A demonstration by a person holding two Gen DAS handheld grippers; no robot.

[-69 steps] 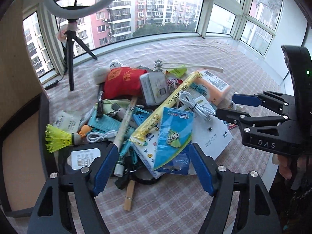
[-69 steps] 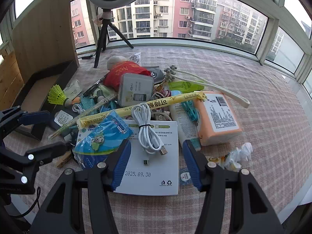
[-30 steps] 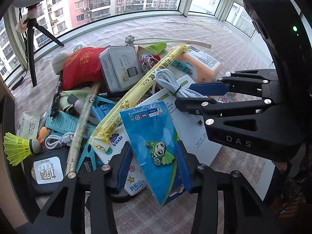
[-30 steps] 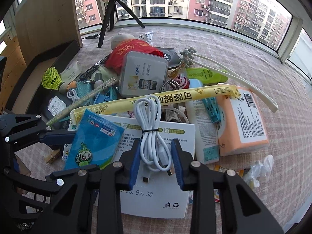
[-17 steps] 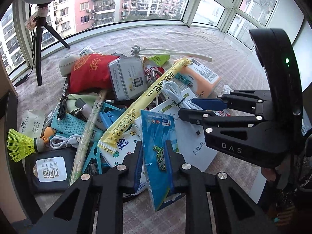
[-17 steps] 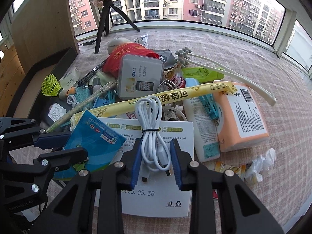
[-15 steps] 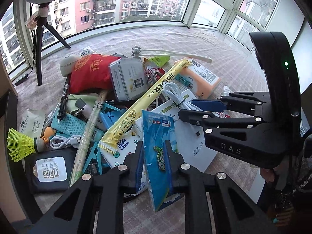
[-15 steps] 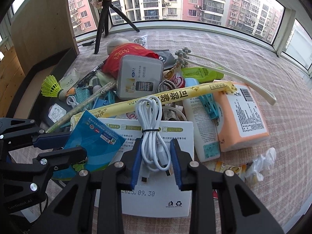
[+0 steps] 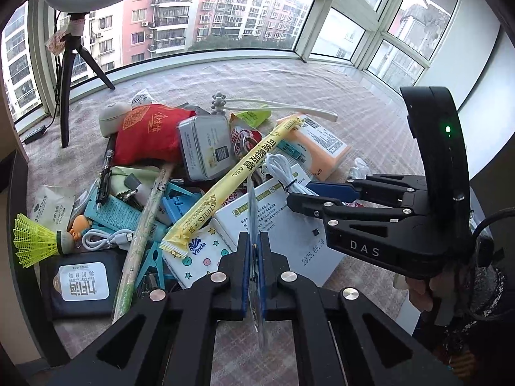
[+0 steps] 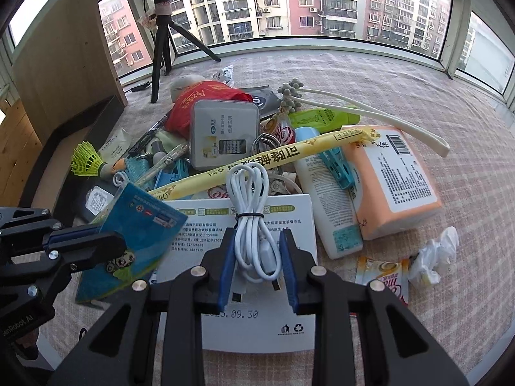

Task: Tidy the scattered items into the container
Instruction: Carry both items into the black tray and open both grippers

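Gripping the blue packet [image 9: 254,225] edge-on in the left wrist view, left gripper [image 9: 254,259] clamped thin on it after its fingers have just been closing. Beyond the fingers, the heap: yellow stick pack [image 9: 238,177], tin box [image 9: 206,148], red pouch [image 9: 148,135], shuttlecock [image 9: 35,241] far to the left. To the right of the fingers, the right gripper [image 9: 309,196] over the white box [image 9: 289,228]. Container wall [image 9: 17,193] dark at the left edge, beyond the shuttlecock.

Turning to the right wrist view: right gripper [image 10: 256,257] straddling the coiled white cable [image 10: 251,212], blue pads just beside the coil or barely on it; cannot tell whether pressed, fingers having just been closing slightly. Cable lying on the white box [image 10: 257,315]. Left of the fingers, the blue packet [image 10: 141,234] tilted up in the left gripper [image 10: 96,239]. Container [image 10: 96,122] further left and beyond.

Judged: pick-up step, both hands. Next probably calls for finishing the squeeze on the cable, lifting both clear of the heap, carrying left to the container.
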